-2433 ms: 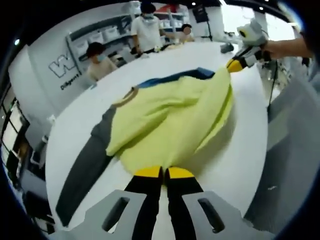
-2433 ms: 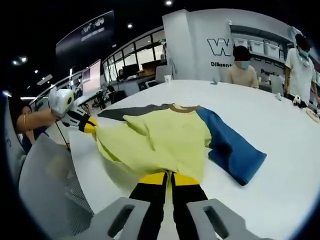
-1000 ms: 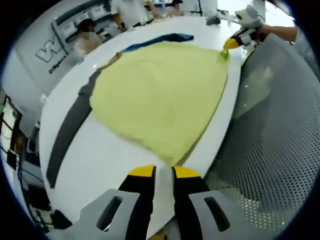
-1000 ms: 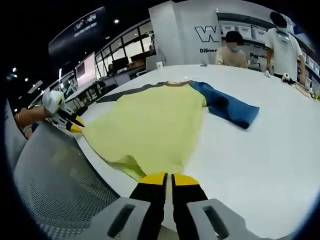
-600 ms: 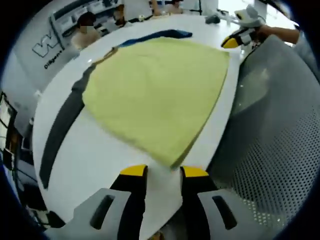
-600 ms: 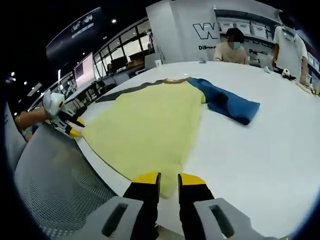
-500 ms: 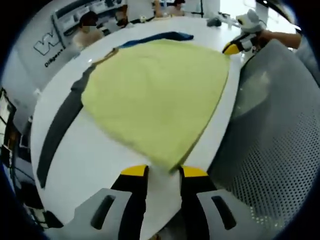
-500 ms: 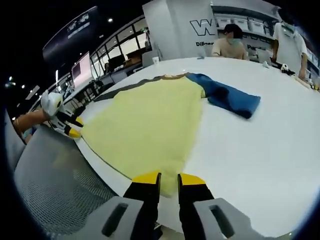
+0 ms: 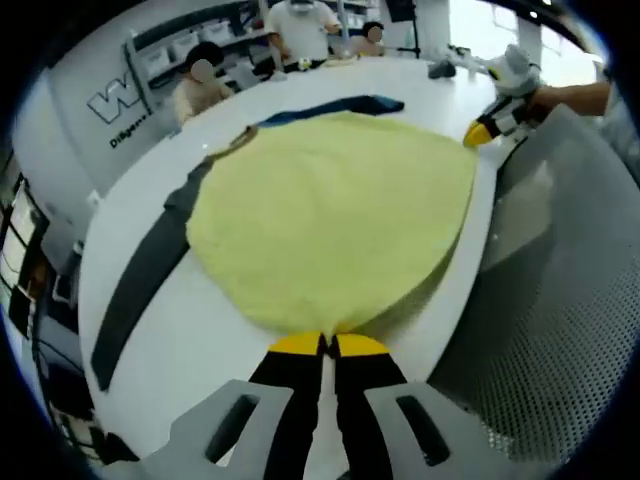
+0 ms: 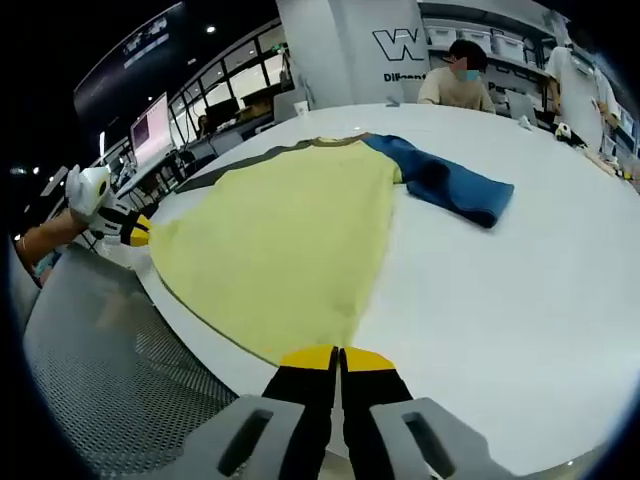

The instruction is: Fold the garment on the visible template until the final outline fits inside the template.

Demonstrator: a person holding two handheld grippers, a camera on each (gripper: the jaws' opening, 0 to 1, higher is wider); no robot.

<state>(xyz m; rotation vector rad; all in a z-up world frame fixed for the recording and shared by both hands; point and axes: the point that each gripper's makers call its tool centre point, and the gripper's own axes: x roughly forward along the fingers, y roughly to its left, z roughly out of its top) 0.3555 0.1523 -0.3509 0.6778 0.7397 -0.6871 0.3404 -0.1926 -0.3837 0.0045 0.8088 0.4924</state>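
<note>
A yellow garment lies spread flat on the white table, its grey sleeve stretched out to the left and its blue sleeve at the far side. My left gripper is shut on the near hem of the garment. In the right gripper view the garment lies the same way, with the blue sleeve folded to the right and the grey sleeve at the back. My right gripper is shut on the other hem corner. Each gripper shows in the other's view: the right gripper and the left gripper, both at the table's edge.
A grey perforated chair back stands just off the table's near edge, also the chair back. Several people are at the far side, one seated person. Bare white tabletop lies right of the garment.
Half a second ago both grippers stood open just short of the hem; now both are shut on it. The garment, lifted earlier, now lies flat and spread.
</note>
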